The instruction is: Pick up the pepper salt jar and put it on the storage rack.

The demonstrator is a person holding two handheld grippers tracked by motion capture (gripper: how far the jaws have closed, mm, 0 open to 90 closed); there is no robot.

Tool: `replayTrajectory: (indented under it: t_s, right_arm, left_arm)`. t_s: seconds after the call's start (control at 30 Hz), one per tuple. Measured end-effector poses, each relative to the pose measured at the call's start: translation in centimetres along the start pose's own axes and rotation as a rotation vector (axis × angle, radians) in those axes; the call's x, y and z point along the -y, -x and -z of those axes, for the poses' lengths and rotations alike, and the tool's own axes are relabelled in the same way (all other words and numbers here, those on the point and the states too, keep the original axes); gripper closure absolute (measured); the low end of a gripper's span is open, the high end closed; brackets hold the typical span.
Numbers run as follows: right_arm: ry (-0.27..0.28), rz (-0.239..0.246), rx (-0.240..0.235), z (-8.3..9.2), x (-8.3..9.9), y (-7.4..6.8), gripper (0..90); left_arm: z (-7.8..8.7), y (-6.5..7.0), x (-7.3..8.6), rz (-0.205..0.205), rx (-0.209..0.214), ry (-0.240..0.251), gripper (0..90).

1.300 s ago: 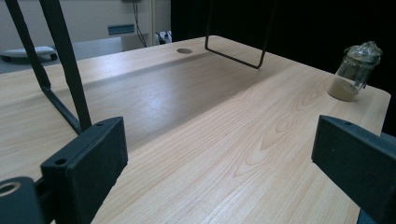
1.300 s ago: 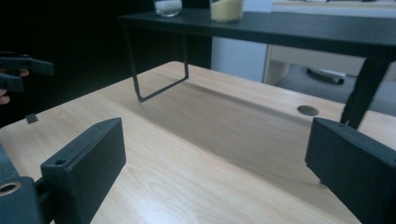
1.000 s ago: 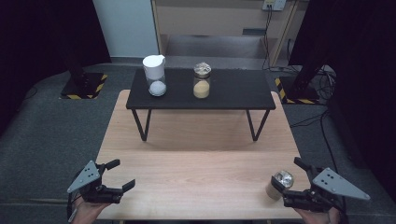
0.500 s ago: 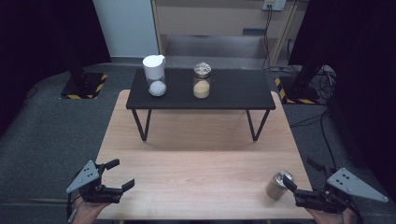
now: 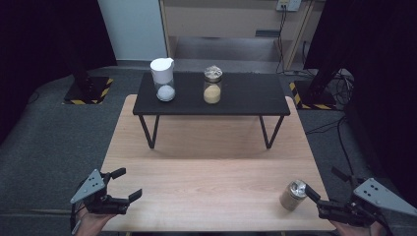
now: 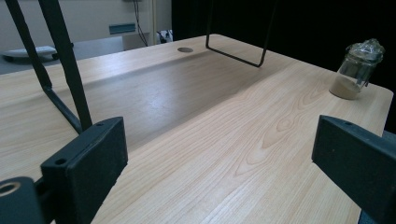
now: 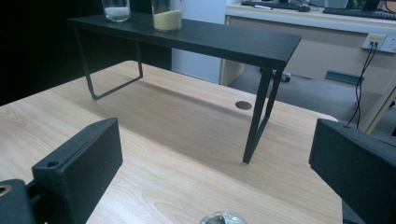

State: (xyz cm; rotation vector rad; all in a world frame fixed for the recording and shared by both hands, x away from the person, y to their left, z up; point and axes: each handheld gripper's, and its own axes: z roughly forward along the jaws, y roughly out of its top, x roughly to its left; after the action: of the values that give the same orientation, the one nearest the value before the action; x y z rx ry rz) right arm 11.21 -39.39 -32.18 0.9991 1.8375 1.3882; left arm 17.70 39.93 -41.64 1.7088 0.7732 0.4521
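High view: wooden desk (image 5: 206, 182) carries a black shelf (image 5: 246, 96) with two jars, a white-lidded jar (image 5: 163, 79) and a yellow-filled jar (image 5: 212, 85). The small jar (image 5: 293, 195) with sandy fill stands on the desk near the front right corner, just ahead of the right gripper (image 5: 322, 199), whose jaws are spread wide, holding nothing. Left gripper (image 5: 125, 184) is also wide open, well apart. Judging by this, the jar is released and not on the shelf. Since earlier frames, the right gripper backed off the jar.

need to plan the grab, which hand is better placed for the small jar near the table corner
Right: the right gripper sits open beside the small foil-capped glass jar; the left gripper is across the wooden table.
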Motion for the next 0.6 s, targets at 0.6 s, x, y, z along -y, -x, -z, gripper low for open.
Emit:
replayTrajectory:
  t_s: [0.6]
  right_arm:
    - [-0.078,-0.018,-0.007,-0.2,0.7,1.2,3.2]
  left_arm:
    - [-0.1,0.1,-0.1,-0.007,-0.003,-0.009,2.6]
